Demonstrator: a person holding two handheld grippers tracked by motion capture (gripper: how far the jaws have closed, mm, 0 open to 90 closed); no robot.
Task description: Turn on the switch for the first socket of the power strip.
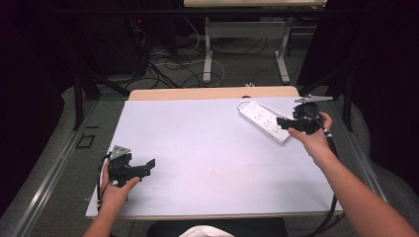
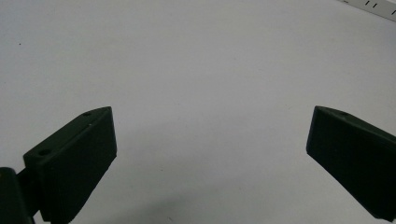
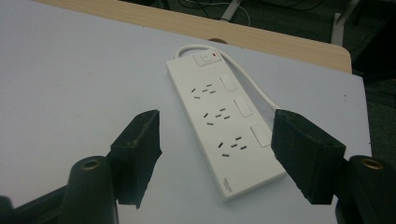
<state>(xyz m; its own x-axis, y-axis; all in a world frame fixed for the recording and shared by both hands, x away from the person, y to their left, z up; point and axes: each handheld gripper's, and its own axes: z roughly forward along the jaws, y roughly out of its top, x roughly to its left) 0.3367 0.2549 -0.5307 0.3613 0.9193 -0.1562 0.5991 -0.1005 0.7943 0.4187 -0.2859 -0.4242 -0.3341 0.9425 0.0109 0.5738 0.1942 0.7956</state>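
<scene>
Nearest the person, the left hand-held gripper (image 1: pixel 148 165) rested low over the near left part of the worktop (image 1: pixel 197 158), its jaws spread wide with nothing but bare white surface between them. Farther out on the right, the right hand-held gripper (image 1: pixel 282 122) hovered at the near end of a white power strip (image 1: pixel 263 121), its jaws apart and empty, the strip lying beyond them and untouched. In the right gripper view the power strip (image 3: pixel 224 121) lay flat and slanted on the worktop, with three sockets in a row, a switch at its far end and a white cord (image 3: pixel 250 79) curving off from that end along its far side.

The strip looked like a rigid plastic bar, fairly light, smooth and likely a little slippery, so it should neither bend nor crush. The best hold would probably be across its narrow width, pads on the two long side walls near the middle. The stiff cord might tug or swing the body once lifted.
</scene>
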